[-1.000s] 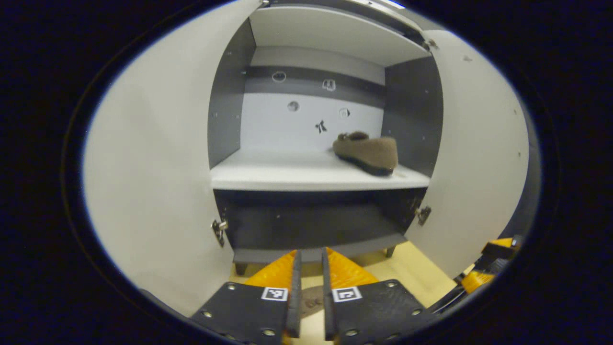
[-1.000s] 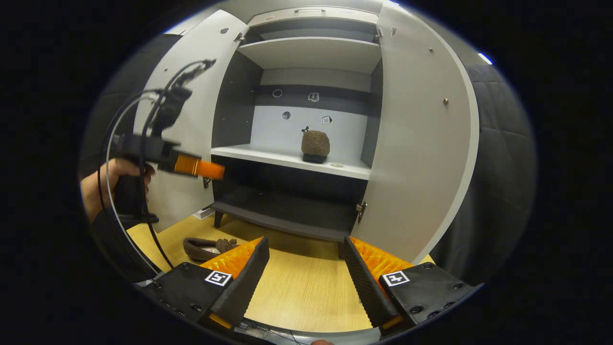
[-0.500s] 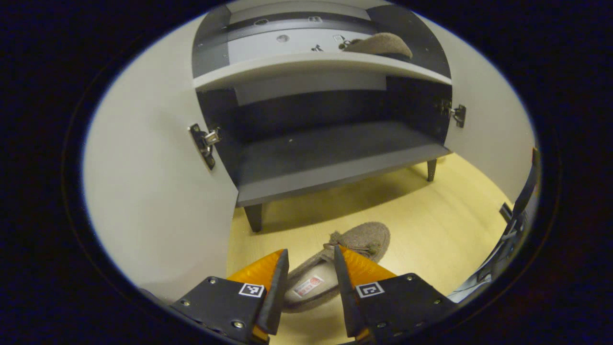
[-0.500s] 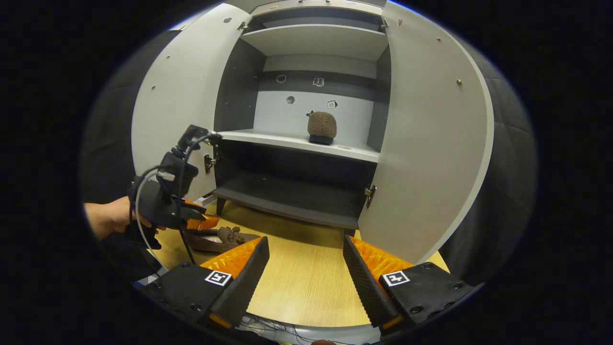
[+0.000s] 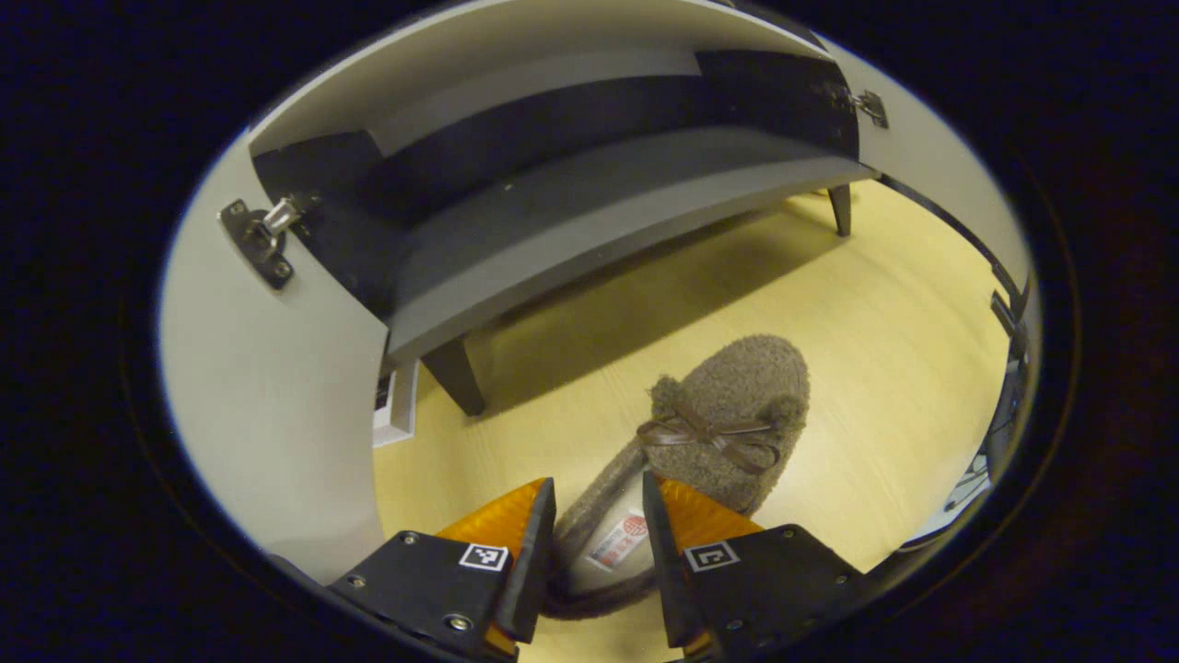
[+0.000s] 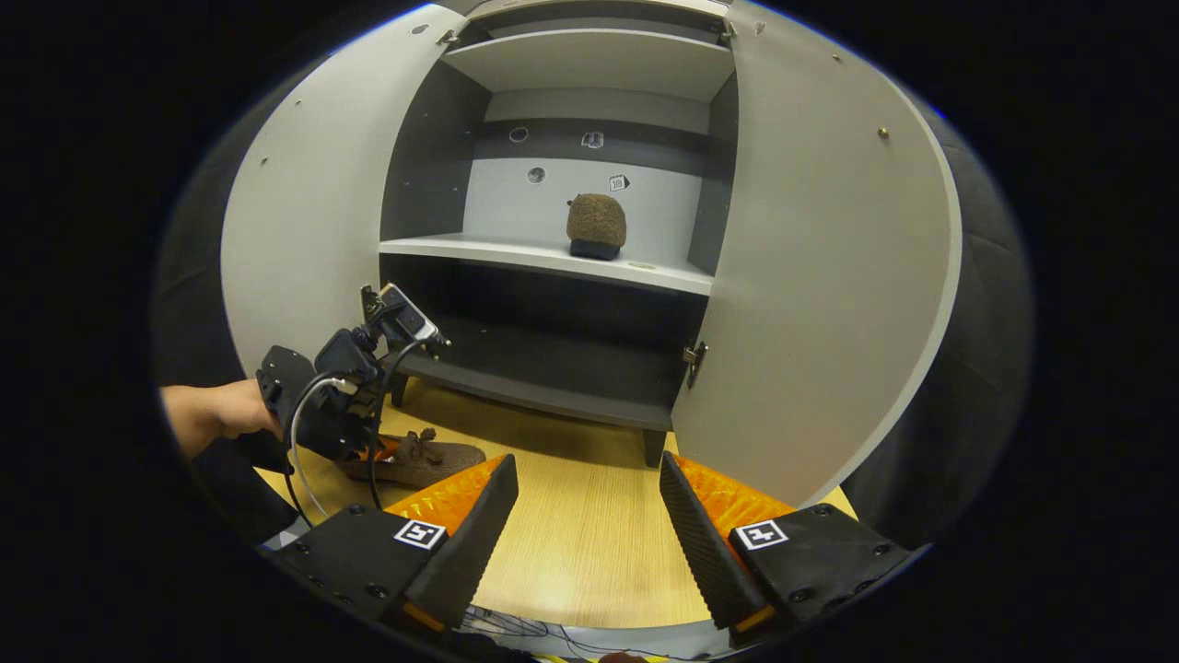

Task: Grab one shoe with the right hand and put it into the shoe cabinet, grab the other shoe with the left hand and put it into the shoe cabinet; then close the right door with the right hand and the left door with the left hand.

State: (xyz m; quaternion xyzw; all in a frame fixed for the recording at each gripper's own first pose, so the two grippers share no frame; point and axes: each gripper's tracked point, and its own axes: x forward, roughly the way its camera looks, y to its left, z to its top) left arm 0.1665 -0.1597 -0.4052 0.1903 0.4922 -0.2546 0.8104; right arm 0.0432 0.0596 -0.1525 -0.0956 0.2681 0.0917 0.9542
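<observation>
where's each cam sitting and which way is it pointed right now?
Left gripper view: rides the left gripper, tilted down at the fuzzy brown shoe on the wooden floor; own fingers straddle its heel.
Right gripper view: rides the right gripper, facing the open grey shoe cabinet; own open fingers, a hand.
Shared: floor shoe, cabinet, left gripper.

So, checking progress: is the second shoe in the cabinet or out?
Out. The shoe lies on the floor in front of the cabinet, the left gripper straddling its heel.

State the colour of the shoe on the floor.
Brown and fuzzy, the shoe has a brown bow; clearest in the left gripper view.
</observation>
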